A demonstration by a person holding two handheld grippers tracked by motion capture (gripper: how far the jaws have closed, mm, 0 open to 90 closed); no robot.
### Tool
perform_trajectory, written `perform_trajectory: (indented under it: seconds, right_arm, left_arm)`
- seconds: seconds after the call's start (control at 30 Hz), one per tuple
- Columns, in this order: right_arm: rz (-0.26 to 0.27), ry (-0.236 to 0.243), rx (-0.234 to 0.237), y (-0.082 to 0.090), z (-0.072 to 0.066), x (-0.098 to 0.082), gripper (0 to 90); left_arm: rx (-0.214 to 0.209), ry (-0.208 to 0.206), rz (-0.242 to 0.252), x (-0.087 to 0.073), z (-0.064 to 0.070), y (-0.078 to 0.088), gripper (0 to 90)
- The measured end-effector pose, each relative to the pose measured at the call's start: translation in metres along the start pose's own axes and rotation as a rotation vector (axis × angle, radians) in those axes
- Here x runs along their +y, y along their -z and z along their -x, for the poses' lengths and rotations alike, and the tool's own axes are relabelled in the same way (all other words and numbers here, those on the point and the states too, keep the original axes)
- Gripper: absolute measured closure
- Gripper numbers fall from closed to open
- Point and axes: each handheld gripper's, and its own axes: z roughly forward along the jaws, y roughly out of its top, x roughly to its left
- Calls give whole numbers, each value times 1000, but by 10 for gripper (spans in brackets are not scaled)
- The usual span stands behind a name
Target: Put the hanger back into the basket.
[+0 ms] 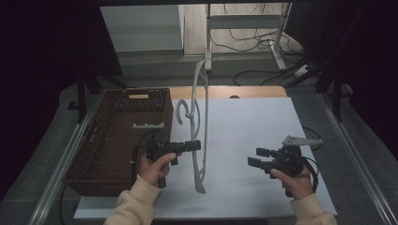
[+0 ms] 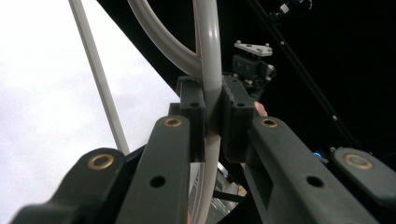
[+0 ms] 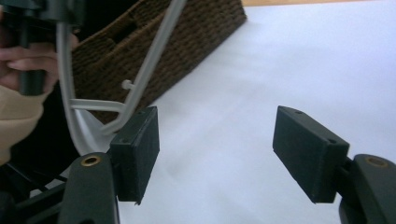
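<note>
Hanger (image 1: 199,136) clamped upright in left gripper (image 1: 196,145) beside basket (image 1: 89,154) at table's left edge; right gripper (image 1: 258,157) released, empty. Hanger not yet in basket.

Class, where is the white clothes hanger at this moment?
In the high view the white hanger stands upright mid-table, clamped by the left gripper, just right of the brown wicker basket.

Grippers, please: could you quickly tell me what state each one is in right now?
Left gripper: closed on the white hanger, held upright.
Right gripper: open, nothing between its jaws, apart from the hanger.
</note>
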Motion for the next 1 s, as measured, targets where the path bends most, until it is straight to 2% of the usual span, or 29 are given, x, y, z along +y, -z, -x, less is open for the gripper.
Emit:
perform_trajectory:
  seconds: [0.27, 0.67, 0.8, 1.0]
  right_arm:
    - [-10, -24, -25, 2, 11, -3, 306]
    - [-34, 10, -87, 0, 17, -6, 291]
    - [-37, 10, -93, 0, 17, -6, 288]
    - [-45, 15, -100, -1, 18, -7, 281]
  left_arm:
    - [-5, -13, -12, 5, 5, 13, 814]
    - [5, -33, -23, 15, 11, 42, 814]
    - [14, -37, -37, 18, 12, 47, 814]
    - [34, -64, -60, 25, 16, 58, 814]
